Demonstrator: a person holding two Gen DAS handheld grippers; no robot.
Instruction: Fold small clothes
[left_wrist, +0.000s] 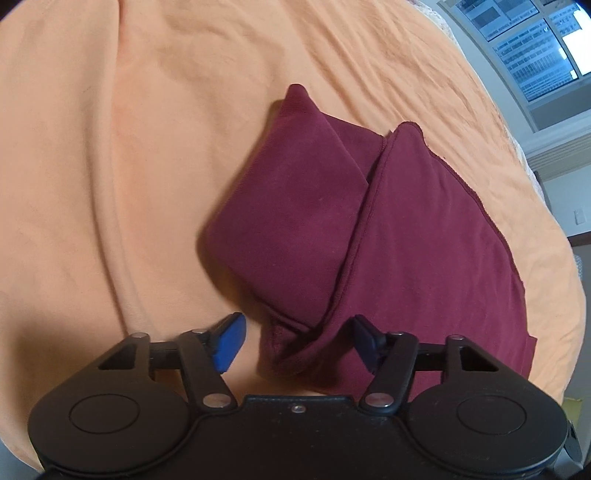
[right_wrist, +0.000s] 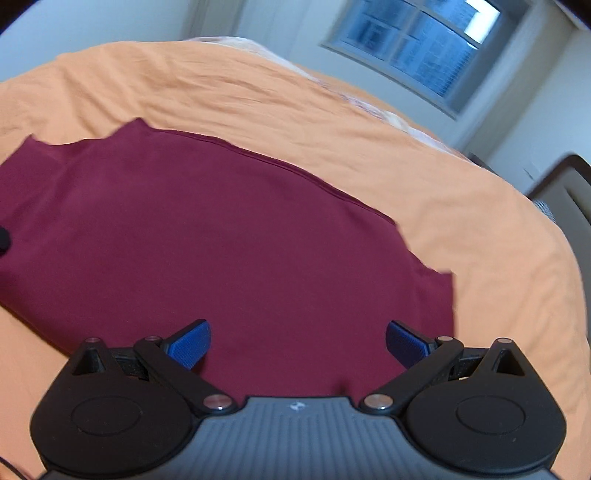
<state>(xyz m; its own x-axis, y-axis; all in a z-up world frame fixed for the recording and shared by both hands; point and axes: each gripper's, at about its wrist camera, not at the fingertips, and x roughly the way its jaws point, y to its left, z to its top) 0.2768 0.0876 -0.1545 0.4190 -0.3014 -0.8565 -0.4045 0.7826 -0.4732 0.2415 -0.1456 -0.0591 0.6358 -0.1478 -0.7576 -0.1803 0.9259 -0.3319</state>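
A dark red garment (left_wrist: 332, 229) lies on an orange bedsheet (left_wrist: 110, 166) that covers the whole bed. In the left wrist view the garment is partly folded: one flap is turned over from the left and a second flap with a stitched hem lies across it from the right, so the two edges meet in a line that runs down toward the camera. At the near end the cloth is bunched into a small fold that sits between the blue pads of the left gripper (left_wrist: 297, 341). The jaws of this gripper stand apart and the pads do not press on the cloth; the left pad is over the bare sheet and the right pad is over the garment. In the right wrist view the same garment fills the middle as one wide, rather flat surface, with a seam along its far edge and a stepped corner at the right. The right gripper (right_wrist: 297, 345) is also spread wide, both blue pads above the red cloth and holding nothing; whether the pads touch the cloth I cannot tell, because this picture is a little blurred. Behind the bed there is a window (right_wrist: 417, 44) in a pale wall (right_wrist: 546, 122).
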